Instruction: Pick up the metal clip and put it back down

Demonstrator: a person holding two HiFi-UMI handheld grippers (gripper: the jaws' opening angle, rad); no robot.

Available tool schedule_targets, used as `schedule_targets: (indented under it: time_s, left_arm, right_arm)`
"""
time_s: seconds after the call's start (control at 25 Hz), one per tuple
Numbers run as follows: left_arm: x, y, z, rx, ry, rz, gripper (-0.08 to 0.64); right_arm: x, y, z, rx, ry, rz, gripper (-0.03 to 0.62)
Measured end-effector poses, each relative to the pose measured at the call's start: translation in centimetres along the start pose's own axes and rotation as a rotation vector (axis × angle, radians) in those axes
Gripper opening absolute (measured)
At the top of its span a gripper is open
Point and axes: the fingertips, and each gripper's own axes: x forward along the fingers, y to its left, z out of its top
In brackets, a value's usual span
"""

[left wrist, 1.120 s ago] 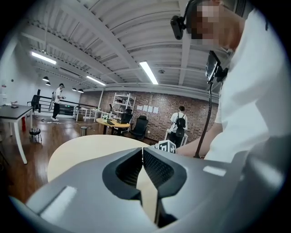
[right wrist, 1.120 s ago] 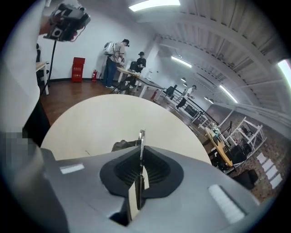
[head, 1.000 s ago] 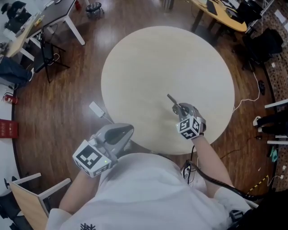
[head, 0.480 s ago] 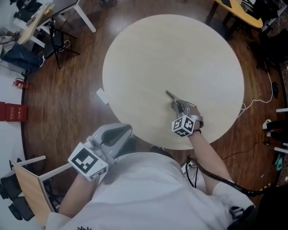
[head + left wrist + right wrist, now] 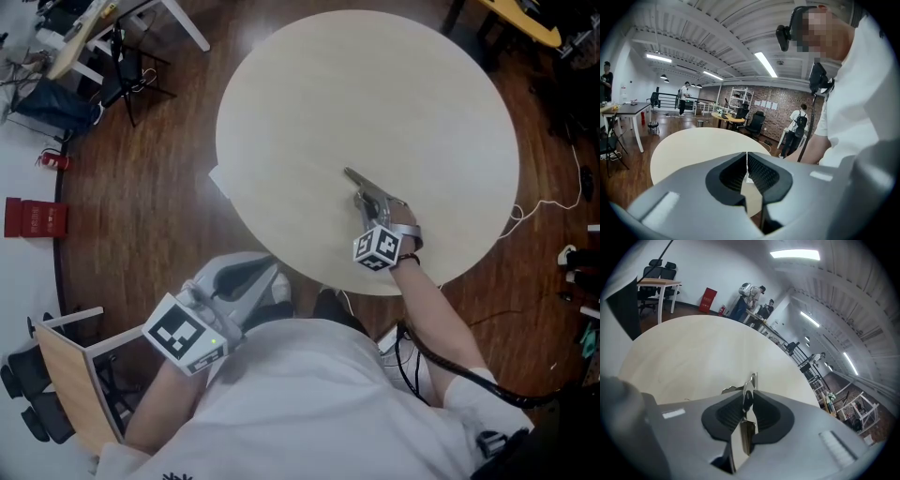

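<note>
The metal clip (image 5: 359, 186) is a slim silver piece over the near right part of the round beige table (image 5: 375, 84). It pokes out ahead of my right gripper (image 5: 373, 202). In the right gripper view the clip (image 5: 751, 380) stands on edge between the black pads, which still pinch it while the jaws are opening. Whether the clip touches the tabletop (image 5: 693, 348) I cannot tell. My left gripper (image 5: 262, 270) hangs off the table near the person's body. Its jaws (image 5: 746, 169) are shut with nothing between them.
A wooden chair (image 5: 75, 375) stands at the lower left, and a red box (image 5: 33, 217) lies on the dark wood floor. A white cable (image 5: 553, 202) trails on the floor to the table's right. Desks (image 5: 112, 19) stand at the upper left. People stand far off.
The head view has shifted, so the table sits higher in the picture. My right gripper still has the clip over the same near right part of the table. The left gripper has barely moved.
</note>
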Motion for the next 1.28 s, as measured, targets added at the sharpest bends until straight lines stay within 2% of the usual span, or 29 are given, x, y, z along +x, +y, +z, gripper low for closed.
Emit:
schedule_targets:
  time_s: [0.2, 0.28, 0.36, 0.44, 0.48, 0.56, 0.72, 0.76, 0.8, 0.88, 0.92, 0.96, 1.04, 1.12, 1.28]
  left_arm:
    - [-1.1, -0.7, -0.2, 0.015, -0.012, 0.007, 0.006]
    - [-1.7, -1.1, -0.6, 0.018, -0.019, 0.009, 0.006]
    - [-2.5, -1.5, -1.0, 0.021, -0.031, 0.010, 0.006]
    - [-3.6, -2.0, -1.5, 0.024, -0.039, 0.011, 0.006]
    - [-4.3, -2.2, -1.9, 0.024, -0.040, 0.010, 0.006]
    - [-5.7, -2.6, -2.9, 0.020, -0.038, 0.008, 0.006]
    - [-7.5, -3.0, -4.8, 0.025, -0.045, 0.015, 0.006]
    - [-7.7, -3.1, -5.3, 0.030, -0.044, 0.024, 0.006]
    - [-7.9, -3.2, -5.7, 0.038, -0.040, 0.035, 0.006]
    - [-8.7, -3.4, -6.4, 0.046, -0.029, 0.044, 0.006]
    - [-9.2, -3.5, -6.8, 0.047, -0.021, 0.042, 0.005]
    - [-9.7, -3.5, -7.2, 0.048, -0.013, 0.038, 0.005]
    - [-10.4, -3.4, -7.7, 0.049, -0.002, 0.034, 0.005]
    - [-10.9, -3.3, -7.7, 0.049, -0.007, 0.031, 0.006]
    - [-11.6, -3.8, -7.6, 0.059, -0.035, 0.017, 0.005]
  right_arm:
    - [0.0, -0.4, -0.1, 0.025, -0.016, -0.010, 0.066]
    - [-0.1, -1.1, -0.1, 0.070, -0.025, 0.000, 0.107]
    - [-0.3, -1.9, -0.3, 0.157, -0.036, 0.029, 0.176]
    - [-0.3, -2.8, -0.5, 0.254, -0.033, 0.065, 0.196]
    - [-0.4, -3.1, -0.7, 0.277, -0.022, 0.074, 0.206]
    - [-0.5, -3.1, -0.9, 0.254, 0.005, 0.069, 0.225]
    - [-0.5, -2.6, -1.4, 0.172, 0.051, -0.015, 0.229]
    - [-0.4, -2.5, -1.7, 0.166, 0.066, -0.055, 0.265]
    - [-0.5, -2.5, -2.0, 0.158, 0.078, -0.112, 0.366]
    - [-0.7, -2.4, -1.9, 0.133, 0.076, -0.225, 0.359]
    - [-0.8, -2.1, -1.6, 0.125, 0.064, -0.257, 0.321]
    - [-0.9, -1.8, -1.1, 0.126, 0.051, -0.273, 0.304]
    - [-0.9, -1.6, -0.5, 0.150, 0.038, -0.279, 0.312]
    - [-1.3, -1.5, -0.1, 0.177, 0.031, -0.264, 0.360]
    - [-4.1, -1.5, 0.9, 0.214, -0.013, -0.262, 0.367]
